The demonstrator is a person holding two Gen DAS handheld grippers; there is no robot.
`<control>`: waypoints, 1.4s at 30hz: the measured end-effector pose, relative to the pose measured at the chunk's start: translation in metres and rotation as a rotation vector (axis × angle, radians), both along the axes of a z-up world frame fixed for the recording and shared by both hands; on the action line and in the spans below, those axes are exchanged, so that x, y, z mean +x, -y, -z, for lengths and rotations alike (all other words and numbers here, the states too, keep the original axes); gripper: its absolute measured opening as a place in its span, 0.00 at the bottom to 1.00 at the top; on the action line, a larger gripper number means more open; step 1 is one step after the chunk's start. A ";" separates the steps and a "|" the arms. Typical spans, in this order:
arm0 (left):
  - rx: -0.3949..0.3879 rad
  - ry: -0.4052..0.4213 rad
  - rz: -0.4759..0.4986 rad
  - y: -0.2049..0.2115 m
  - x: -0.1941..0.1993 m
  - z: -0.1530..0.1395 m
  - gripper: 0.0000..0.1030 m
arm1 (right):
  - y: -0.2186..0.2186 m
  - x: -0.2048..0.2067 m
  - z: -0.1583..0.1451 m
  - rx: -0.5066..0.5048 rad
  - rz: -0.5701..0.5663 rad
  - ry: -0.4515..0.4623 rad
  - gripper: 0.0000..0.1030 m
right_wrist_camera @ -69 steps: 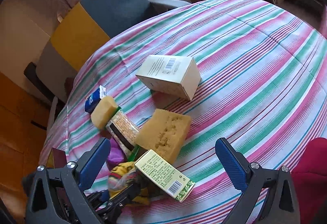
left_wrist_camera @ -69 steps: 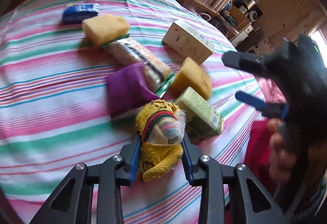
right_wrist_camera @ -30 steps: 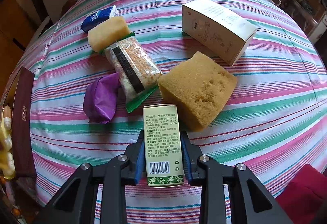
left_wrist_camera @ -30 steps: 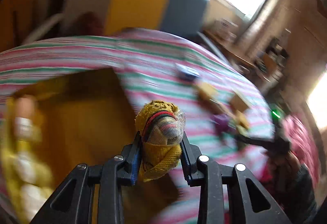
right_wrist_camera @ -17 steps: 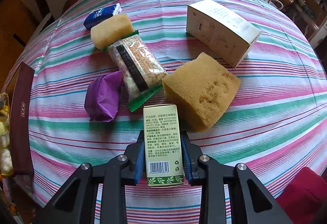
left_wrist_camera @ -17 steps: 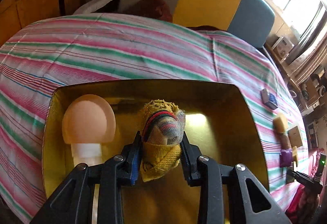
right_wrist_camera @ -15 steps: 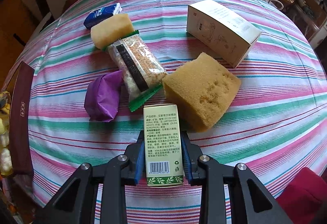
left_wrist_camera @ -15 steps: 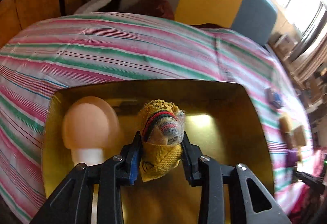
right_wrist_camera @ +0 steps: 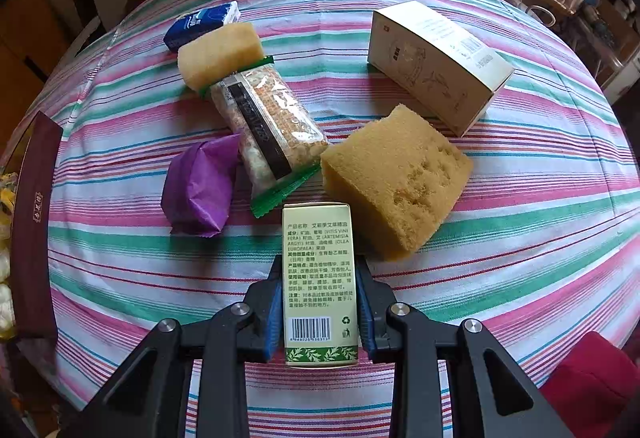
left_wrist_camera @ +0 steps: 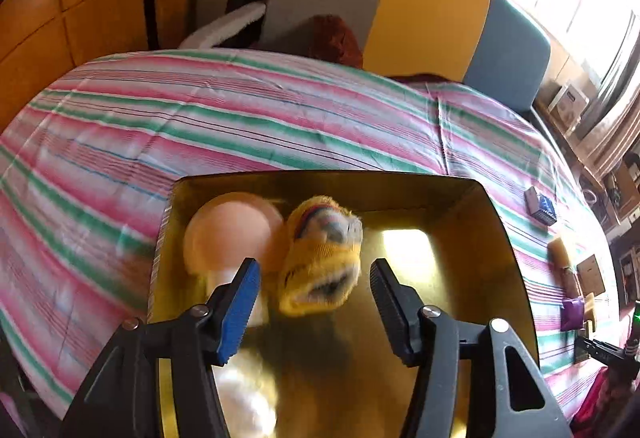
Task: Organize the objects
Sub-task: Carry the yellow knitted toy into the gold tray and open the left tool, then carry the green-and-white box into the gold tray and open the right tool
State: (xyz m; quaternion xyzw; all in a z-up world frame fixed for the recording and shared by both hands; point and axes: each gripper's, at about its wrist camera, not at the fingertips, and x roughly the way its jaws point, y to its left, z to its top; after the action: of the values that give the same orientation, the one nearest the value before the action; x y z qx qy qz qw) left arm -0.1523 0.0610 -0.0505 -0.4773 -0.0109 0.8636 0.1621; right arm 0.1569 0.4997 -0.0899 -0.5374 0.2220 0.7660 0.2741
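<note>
Left gripper was over the gold tray, jaws just opening, now parted with the yellow sock loose between them, blurred, apparently dropping beside the pink-capped item already in the tray. Pads no longer pressed it. Best to hold position until the sock lands, then lift straight up so the jaws don't snag it. Right gripper was clamped narrow on the green box, just beside the big sponge on the striped tablecloth; tray next, probably.

Striped table with scattered sponges
</note>
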 end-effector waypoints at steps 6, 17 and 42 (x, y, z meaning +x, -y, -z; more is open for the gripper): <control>-0.024 -0.137 -0.017 0.015 0.064 -0.027 0.56 | 0.004 0.003 -0.008 0.009 -0.001 -0.001 0.29; -0.063 -0.226 -0.011 0.024 0.111 -0.037 0.56 | 0.031 -0.007 -0.050 0.034 -0.065 -0.173 0.29; -0.003 -0.166 -0.207 0.113 0.113 -0.022 0.56 | 0.340 -0.274 -0.018 -0.279 -0.635 -0.164 0.29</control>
State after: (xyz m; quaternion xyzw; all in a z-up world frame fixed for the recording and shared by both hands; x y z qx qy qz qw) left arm -0.0396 -0.0522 -0.0286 -0.4007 -0.0452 0.9123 0.0718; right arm -0.1169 0.1599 -0.0719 -0.5485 0.1676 0.8159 -0.0725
